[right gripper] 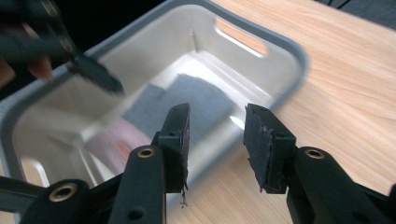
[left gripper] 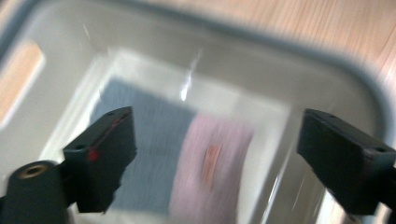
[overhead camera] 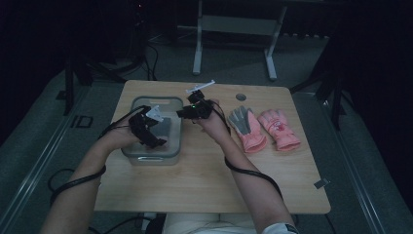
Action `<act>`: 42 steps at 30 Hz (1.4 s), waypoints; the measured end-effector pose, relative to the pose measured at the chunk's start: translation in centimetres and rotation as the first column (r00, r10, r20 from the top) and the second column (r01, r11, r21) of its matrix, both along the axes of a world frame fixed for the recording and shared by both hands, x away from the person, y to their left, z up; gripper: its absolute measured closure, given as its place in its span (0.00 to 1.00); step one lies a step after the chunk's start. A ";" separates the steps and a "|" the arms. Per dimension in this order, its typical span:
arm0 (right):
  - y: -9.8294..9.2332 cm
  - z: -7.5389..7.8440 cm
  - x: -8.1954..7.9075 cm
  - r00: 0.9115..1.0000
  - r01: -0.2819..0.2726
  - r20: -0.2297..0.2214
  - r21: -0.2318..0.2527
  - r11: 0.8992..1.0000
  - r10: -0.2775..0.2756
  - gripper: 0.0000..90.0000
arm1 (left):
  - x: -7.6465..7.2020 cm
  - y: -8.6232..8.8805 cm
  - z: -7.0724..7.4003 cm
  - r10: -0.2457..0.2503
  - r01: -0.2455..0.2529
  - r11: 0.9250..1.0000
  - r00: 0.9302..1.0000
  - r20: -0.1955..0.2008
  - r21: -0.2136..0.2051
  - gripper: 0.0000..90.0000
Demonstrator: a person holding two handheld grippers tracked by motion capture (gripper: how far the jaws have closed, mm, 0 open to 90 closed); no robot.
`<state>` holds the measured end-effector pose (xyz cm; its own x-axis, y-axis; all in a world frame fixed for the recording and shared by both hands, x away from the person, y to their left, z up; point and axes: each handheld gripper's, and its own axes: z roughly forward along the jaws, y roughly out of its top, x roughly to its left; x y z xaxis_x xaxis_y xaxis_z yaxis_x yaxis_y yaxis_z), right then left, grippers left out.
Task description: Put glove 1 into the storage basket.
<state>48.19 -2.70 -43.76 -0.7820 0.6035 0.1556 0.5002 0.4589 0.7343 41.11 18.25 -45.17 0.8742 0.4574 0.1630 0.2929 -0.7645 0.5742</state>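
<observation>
Two pink gloves (overhead camera: 265,127) are laid on the wooden table (overhead camera: 204,180). The left gripper (overhead camera: 155,127) is held wide above the grey bin (overhead camera: 131,152); the right gripper (overhead camera: 184,113), part-open, is empty.

No text, label or number can be read; the red mark on one pink glove (overhead camera: 280,127) is too small to make out.

Pale translucent bin (overhead camera: 129,152) with a grey rim, set on a light wood-grain table (overhead camera: 204,185). Inside the bin, a grey and pink folded glove (left gripper: 187,158) is seen. Right of the bin, two pink gloves (overhead camera: 264,128) are laid, one with a grey palm. Both grippers are black.
</observation>
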 end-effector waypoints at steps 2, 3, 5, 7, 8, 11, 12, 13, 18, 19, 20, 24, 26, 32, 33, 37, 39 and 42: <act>-1.6 0.3 -0.2 1.000 0.006 0.015 -0.012 1.000 -0.006 0.68 | -0.4 -0.6 0.5 0.011 -0.010 0.999 1.000 0.009 -0.040 0.01; -2.5 0.4 -0.2 1.000 0.009 0.021 -0.019 1.000 -0.008 0.69 | -0.7 -0.9 0.7 0.007 -0.006 0.998 1.000 0.019 -0.060 0.01; -4.4 0.5 -0.1 0.999 0.023 0.032 -0.023 0.999 -0.022 0.69 | -1.2 -1.7 1.1 0.000 0.002 0.995 1.000 0.027 -0.102 0.01; -6.2 0.7 -0.1 0.998 0.040 0.039 -0.031 0.999 -0.039 0.70 | -1.8 -2.5 1.4 -0.024 0.029 0.988 0.999 0.034 -0.152 0.01; -7.1 0.8 0.0 0.998 0.053 0.045 -0.035 0.998 -0.051 0.70 | -2.1 -3.1 1.5 -0.034 0.039 0.985 0.999 0.032 -0.166 0.01; -9.4 0.9 0.1 0.995 0.074 0.074 -0.062 0.995 -0.069 0.70 | -2.9 -4.7 1.5 -0.081 0.082 0.979 0.997 0.013 -0.186 0.01; -10.5 0.9 0.3 0.993 0.087 0.081 -0.073 0.994 -0.081 0.70 | -3.2 -5.2 1.4 -0.098 0.097 0.976 0.995 0.005 -0.196 0.01; -11.3 0.8 0.4 0.992 0.094 0.093 -0.090 0.992 -0.085 0.70 | -3.5 -5.7 1.3 -0.110 0.106 0.973 0.994 -0.007 -0.204 0.01; -14.8 -0.2 1.1 0.986 0.146 0.099 -0.158 0.977 -0.131 0.69 | -5.1 -8.0 0.4 -0.112 0.105 0.962 0.994 -0.014 -0.251 0.01; -15.4 -0.5 1.3 0.985 0.156 0.095 -0.165 0.974 -0.142 0.69 | -5.5 -8.5 0.2 -0.110 0.106 0.965 0.994 -0.001 -0.241 0.01; -16.0 -0.8 1.4 0.984 0.166 0.097 -0.179 0.970 -0.151 0.69 | -5.9 -9.0 -0.2 -0.106 0.104 0.965 0.994 0.005 -0.241 0.01; -17.5 -2.4 1.6 0.981 0.183 0.105 -0.250 0.951 -0.162 0.67 | -7.4 -10.4 -1.4 -0.075 0.081 0.968 0.997 0.036 -0.236 0.01; -18.1 -3.1 1.5 0.980 0.188 0.109 -0.274 0.943 -0.164 0.66 | -8.1 -10.9 -1.9 -0.055 0.068 0.968 0.997 0.057 -0.243 0.01; -19.0 -5.4 1.3 0.981 0.188 0.100 -0.334 0.924 -0.163 0.66 | -10.3 -12.0 -4.5 -0.013 0.035 0.965 0.996 0.083 -0.261 0.01; -19.1 -5.7 1.3 0.981 0.190 0.104 -0.350 0.917 -0.164 0.66 | -10.7 -12.1 -5.0 -0.014 0.033 0.964 0.997 0.076 -0.263 0.01; -19.6 -7.2 1.7 0.983 0.185 0.079 -0.379 0.907 -0.168 0.70 | -11.7 -12.4 -6.3 -0.015 0.034 0.969 0.997 0.079 -0.246 0.01; -19.8 -7.6 1.8 0.981 0.192 0.073 -0.366 0.911 -0.178 0.73 | -12.0 -12.4 -7.2 -0.009 0.025 0.970 0.998 0.070 -0.242 0.01; -19.8 -8.5 1.9 0.982 0.188 0.049 -0.339 0.922 -0.182 0.83 | -12.3 -12.5 -8.1 0.005 0.012 0.967 0.998 0.066 -0.253 0.01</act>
